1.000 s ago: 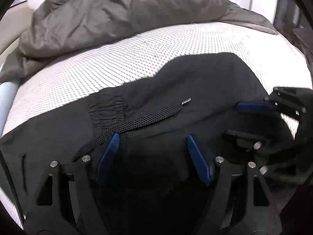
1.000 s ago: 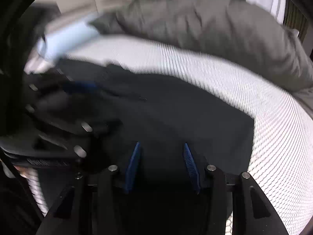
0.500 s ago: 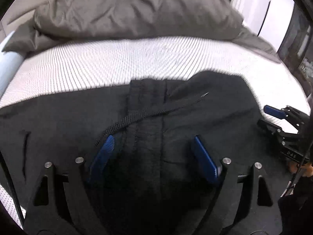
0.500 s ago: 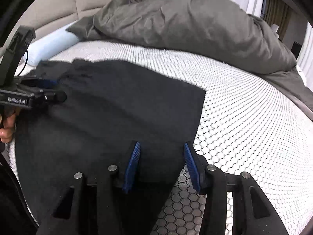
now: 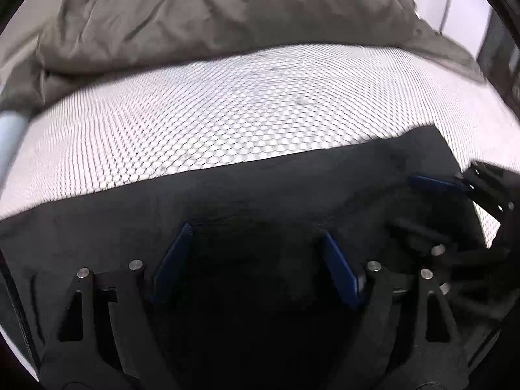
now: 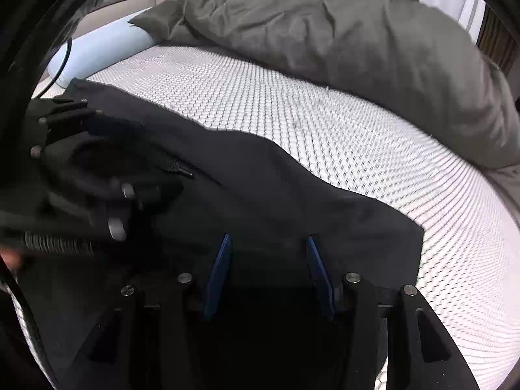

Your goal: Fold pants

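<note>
Black pants point(image 5: 260, 195) lie spread on a white honeycomb-patterned mattress point(image 5: 227, 113). My left gripper point(image 5: 256, 260) hovers low over them with its blue pads wide apart and only flat cloth below. My right gripper point(image 6: 268, 269) stands half open over the pants point(image 6: 292, 201) near their right edge, pinching nothing. Each gripper shows in the other's view: the right gripper point(image 5: 419, 203) at the pants' right end, the left gripper point(image 6: 97, 152) blurred at the left. A drawstring tip point(image 6: 182, 171) lies beside the left gripper.
A rumpled grey duvet point(image 6: 341, 42) is heaped along the far side of the bed. A pale blue bolster point(image 6: 97, 55) lies at the far left by the beige headboard point(image 6: 130, 3). Bare mattress stretches between the pants and the duvet.
The waistband and drawstring have left the left wrist view, which now shows plain cloth with a straight far edge. The two grippers have come closer together. The pants' far edge has rumpled.
</note>
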`<state>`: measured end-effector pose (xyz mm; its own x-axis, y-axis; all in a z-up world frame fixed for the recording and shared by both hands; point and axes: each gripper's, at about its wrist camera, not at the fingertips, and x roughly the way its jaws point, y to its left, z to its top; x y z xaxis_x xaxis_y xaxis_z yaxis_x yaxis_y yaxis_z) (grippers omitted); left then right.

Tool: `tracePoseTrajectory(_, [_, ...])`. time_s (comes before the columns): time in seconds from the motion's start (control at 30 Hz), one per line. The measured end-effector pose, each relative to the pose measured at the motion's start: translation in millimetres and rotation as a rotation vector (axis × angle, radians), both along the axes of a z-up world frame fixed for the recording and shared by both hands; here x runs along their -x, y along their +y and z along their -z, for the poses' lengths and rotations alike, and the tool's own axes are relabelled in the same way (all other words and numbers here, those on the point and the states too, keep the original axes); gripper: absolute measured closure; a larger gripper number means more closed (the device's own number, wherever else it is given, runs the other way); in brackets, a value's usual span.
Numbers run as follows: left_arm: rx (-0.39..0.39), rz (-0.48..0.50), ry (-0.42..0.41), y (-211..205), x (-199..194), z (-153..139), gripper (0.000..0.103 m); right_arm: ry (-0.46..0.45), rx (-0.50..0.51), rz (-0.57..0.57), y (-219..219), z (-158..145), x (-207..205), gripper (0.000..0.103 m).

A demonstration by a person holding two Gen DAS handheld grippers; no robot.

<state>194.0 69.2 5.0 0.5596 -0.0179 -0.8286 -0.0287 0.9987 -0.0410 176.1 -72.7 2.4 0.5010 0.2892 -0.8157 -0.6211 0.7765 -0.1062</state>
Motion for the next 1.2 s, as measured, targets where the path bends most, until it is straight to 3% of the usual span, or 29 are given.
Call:
tracePoseTrajectory(0.07, [0.106, -0.032, 0.005, 21.1, 1.3, 1.3, 0.024, -0.042, 0.036, 0.048, -15.7, -4.9, -2.7, 0.055])
tracePoseTrajectory(0.13, [0.137, -0.038, -0.007, 32.8, 5.9, -1.6, 0.024, -0.049, 0.029, 0.087, -33.6, -5.2, -6.3, 0.054])
tracePoseTrajectory(0.27, [0.115, -0.072, -0.042, 38.3, 19.2, -15.8, 0.024, -0.035, -0.029, 0.163, -65.3, -10.7, -11.8, 0.054])
tracePoseTrajectory(0.43, [0.091, -0.074, -0.183, 35.2, 28.6, -55.1, 0.024, -0.092, -0.129, 0.117, -60.5, -38.8, -2.8, 0.054])
tracePoseTrajectory(0.5, [0.074, -0.092, -0.161, 34.3, 14.4, -51.8, 0.024, -0.102, -0.127, 0.090, -45.0, -40.2, -6.2, 0.054])
tracePoseTrajectory(0.6, [0.075, -0.086, -0.064, 30.7, -3.1, -28.5, 0.024, -0.063, -0.109, 0.053, -19.3, -26.4, -10.7, 0.054])
tracePoseTrajectory(0.67, [0.046, -0.100, -0.031, 30.4, -11.7, -15.1, 0.024, -0.048, -0.006, 0.057, -6.0, -7.8, -14.2, 0.054])
tracePoseTrajectory(0.87, [0.152, -0.166, -0.035, 61.5, -14.3, -7.2, 0.024, -0.096, 0.059, 0.180, -42.4, -5.6, -24.0, 0.054])
tracePoseTrajectory(1.0, [0.092, -0.332, -0.088, 92.7, -0.4, -20.0, 0.024, -0.004, -0.073, 0.286, -93.4, -13.4, -29.3, 0.052])
tracePoseTrajectory(1.07, [0.131, -0.386, -0.117, 111.8, 14.8, -30.3, 0.024, 0.046, -0.184, 0.312, -117.3, -22.4, -21.7, 0.050])
tracePoseTrajectory(1.13, [0.202, -0.405, -0.157, 123.9, 35.0, -40.7, 0.024, 0.091, -0.294, 0.317, -138.0, -29.3, -10.2, 0.044])
tracePoseTrajectory(1.2, [0.229, -0.385, -0.174, 122.5, 50.6, -49.2, 0.024, 0.131, -0.376, 0.305, -150.7, -33.8, 4.3, 0.025])
